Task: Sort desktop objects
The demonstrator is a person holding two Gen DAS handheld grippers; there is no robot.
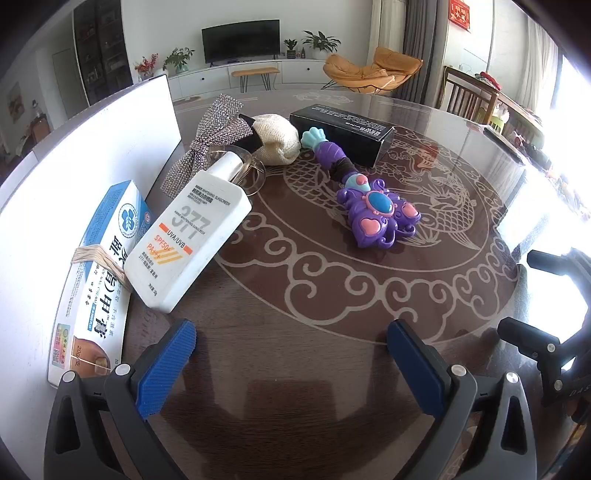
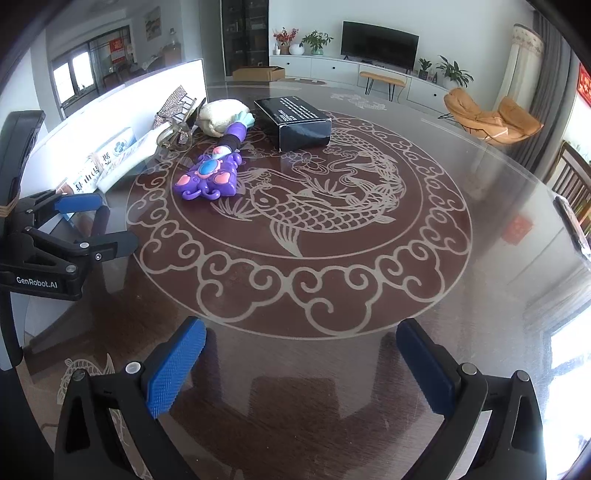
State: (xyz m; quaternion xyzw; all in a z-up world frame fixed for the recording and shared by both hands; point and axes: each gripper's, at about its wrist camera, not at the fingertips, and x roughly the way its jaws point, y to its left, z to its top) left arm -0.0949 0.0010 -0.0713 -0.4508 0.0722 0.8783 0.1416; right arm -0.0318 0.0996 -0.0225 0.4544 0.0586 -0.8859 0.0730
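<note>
Both grippers, left [image 1: 291, 354] and right [image 2: 301, 360], hover with jaws wide and empty near the sunscreen bottle [image 1: 188, 243].

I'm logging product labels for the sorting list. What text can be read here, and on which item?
"377", "UVA/UVB", "SPF50+", "PA+++": white sunscreen bottle.
"20g", plus large Chinese characters: blue-and-white box.
"GenRobot.AI": left hand-held gripper.
White print on the black box: too small to read.
Red wall sign: blurred.
</note>
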